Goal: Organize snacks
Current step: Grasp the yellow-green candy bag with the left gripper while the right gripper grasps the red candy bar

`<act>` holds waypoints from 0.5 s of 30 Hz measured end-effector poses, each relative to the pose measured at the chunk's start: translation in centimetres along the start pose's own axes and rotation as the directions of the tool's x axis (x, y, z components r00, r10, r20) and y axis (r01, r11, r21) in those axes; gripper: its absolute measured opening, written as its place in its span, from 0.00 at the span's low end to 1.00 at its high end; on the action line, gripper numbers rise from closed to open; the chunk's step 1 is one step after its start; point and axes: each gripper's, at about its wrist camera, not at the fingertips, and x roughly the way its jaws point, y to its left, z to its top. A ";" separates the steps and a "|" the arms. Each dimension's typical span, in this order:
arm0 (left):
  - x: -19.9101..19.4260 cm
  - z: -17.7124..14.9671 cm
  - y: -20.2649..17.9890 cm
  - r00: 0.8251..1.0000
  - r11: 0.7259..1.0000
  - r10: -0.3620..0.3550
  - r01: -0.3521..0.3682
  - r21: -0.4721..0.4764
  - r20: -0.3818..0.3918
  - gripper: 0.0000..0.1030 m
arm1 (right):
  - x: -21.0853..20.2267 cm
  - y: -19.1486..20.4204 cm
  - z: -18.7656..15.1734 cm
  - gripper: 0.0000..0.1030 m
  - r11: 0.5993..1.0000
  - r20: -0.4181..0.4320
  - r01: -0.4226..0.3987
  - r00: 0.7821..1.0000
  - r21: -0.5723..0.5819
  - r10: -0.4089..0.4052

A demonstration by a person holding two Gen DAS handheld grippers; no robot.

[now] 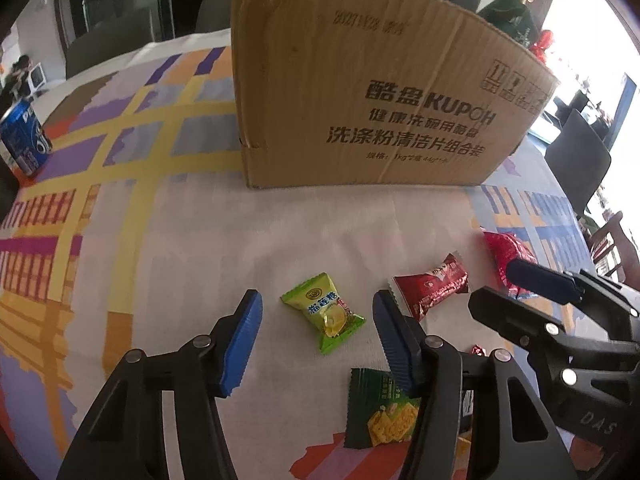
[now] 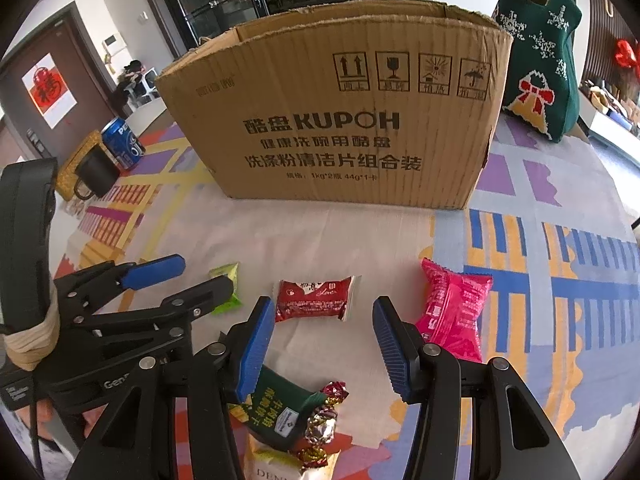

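Observation:
An open cardboard box point(image 1: 360, 92) stands on the patterned tablecloth; it also shows in the right wrist view point(image 2: 336, 128). My left gripper point(image 1: 316, 340) is open, with a light green candy packet point(image 1: 324, 314) lying between its fingers on the cloth. A dark green cracker packet point(image 1: 380, 412) lies under its right finger. My right gripper point(image 2: 324, 344) is open just behind a red snack packet point(image 2: 316, 294), also in the left wrist view point(image 1: 434, 286). A pink packet point(image 2: 454, 312) lies to its right. Foil-wrapped candies point(image 2: 324, 420) and a dark green packet point(image 2: 280, 408) lie below.
A blue Pepsi can point(image 1: 24, 140) stands at the left, beside a black mug point(image 2: 94, 174) on a gold coaster. A green knitted Christmas bag point(image 2: 540, 52) stands right of the box. The other gripper shows in each view: the right one point(image 1: 560, 312), the left one point(image 2: 120, 304).

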 end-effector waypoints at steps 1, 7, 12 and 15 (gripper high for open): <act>0.1 0.0 0.0 1.000 1.000 0.000 0.000 -0.005 -0.002 0.54 | 0.1 0.0 0.0 0.51 1.000 -0.003 0.000 1.000 0.001 0.000; 1.3 0.0 0.0 1.000 1.000 0.003 -0.004 -0.027 -0.027 0.46 | 0.7 0.1 0.0 0.51 1.000 -0.015 -0.002 1.000 0.002 0.002; 1.6 0.0 0.3 0.999 0.999 -0.010 0.009 -0.034 -0.032 0.34 | 1.0 0.1 -0.1 0.51 1.000 -0.022 -0.001 1.000 -0.004 0.001; 1.6 0.1 0.3 0.999 1.000 -0.004 0.003 -0.027 -0.032 0.23 | 1.4 0.2 0.0 0.51 1.000 -0.030 -0.003 1.000 -0.003 0.003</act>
